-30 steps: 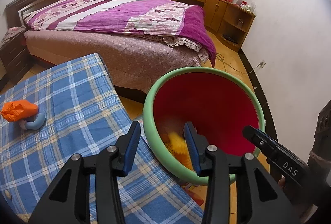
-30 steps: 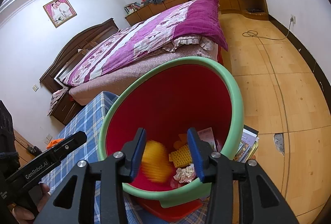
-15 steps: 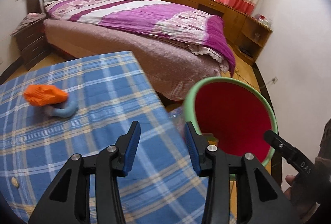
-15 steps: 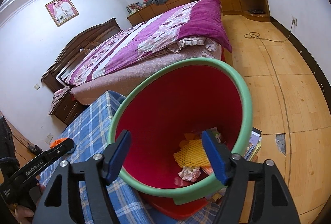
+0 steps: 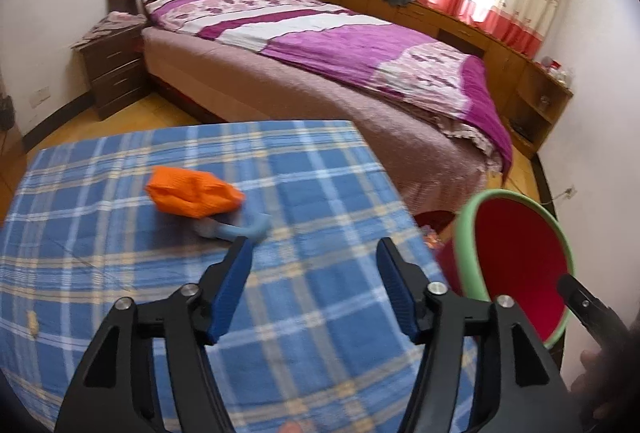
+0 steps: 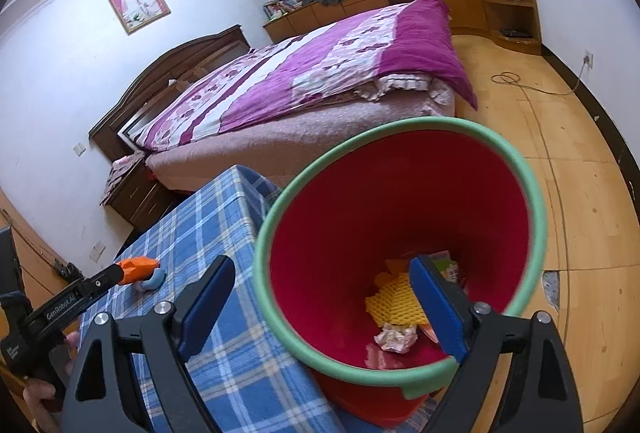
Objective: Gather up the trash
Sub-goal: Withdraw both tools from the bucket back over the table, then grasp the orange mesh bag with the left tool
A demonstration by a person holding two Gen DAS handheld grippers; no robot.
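Left wrist view: bedroom with purple-quilted bed [image 5: 320,45] behind blue plaid table [image 5: 120,253]. Left gripper [image 5: 314,253] over the cloth, jaws spread, just opened wider, nothing between. Orange foam net [image 5: 192,193] on the table, ahead and left, resting on a pale blue piece [image 5: 240,229].

Right wrist view: red bin [image 6: 400,213] beside the table. Right gripper [image 6: 320,269] above its rim, jaws just spread wide, empty. Yellow foam net [image 6: 394,303] and crumpled paper [image 6: 394,339] inside the bin.
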